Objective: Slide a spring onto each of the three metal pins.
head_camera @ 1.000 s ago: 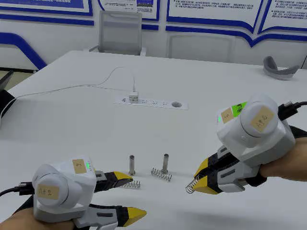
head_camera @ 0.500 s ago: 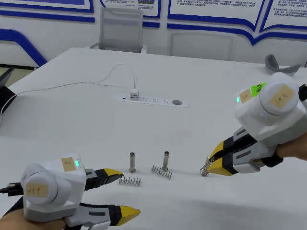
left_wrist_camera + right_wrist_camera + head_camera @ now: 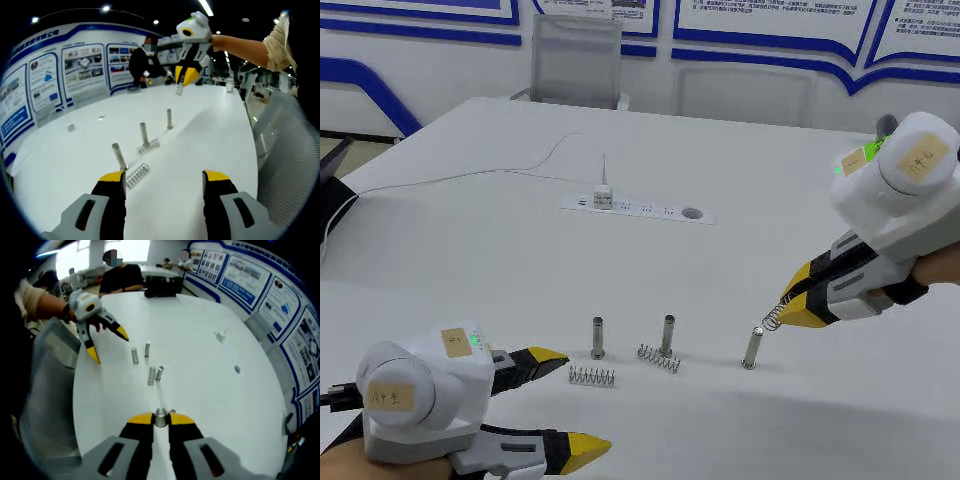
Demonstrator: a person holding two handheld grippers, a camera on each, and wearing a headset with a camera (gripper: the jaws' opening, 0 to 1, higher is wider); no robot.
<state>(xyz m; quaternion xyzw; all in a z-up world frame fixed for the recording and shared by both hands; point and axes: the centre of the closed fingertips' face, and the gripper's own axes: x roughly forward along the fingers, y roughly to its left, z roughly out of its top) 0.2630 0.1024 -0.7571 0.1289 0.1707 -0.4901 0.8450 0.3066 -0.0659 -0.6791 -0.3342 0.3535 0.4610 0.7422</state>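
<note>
Three short metal pins stand upright on the white table: left pin (image 3: 597,337), middle pin (image 3: 667,335), right pin (image 3: 752,347). One spring (image 3: 592,376) lies flat in front of the left pin, and another spring (image 3: 657,358) lies against the base of the middle pin. My right gripper (image 3: 798,306) is shut on a third spring (image 3: 775,317), which hangs tilted just above and right of the right pin's top. In the right gripper view that spring (image 3: 160,417) sits end-on between the shut jaws. My left gripper (image 3: 570,400) is open near the front left, with nothing between its fingers, close to the left spring (image 3: 137,175).
A white power strip (image 3: 635,211) with a cable (image 3: 480,180) lies mid-table behind the pins. A grey chair (image 3: 575,60) stands at the far edge. People sit at another table in the right gripper view (image 3: 120,277).
My right gripper has moved up and to the right with the spring, and the right pin has come into sight below it. The left gripper has hardly moved.
</note>
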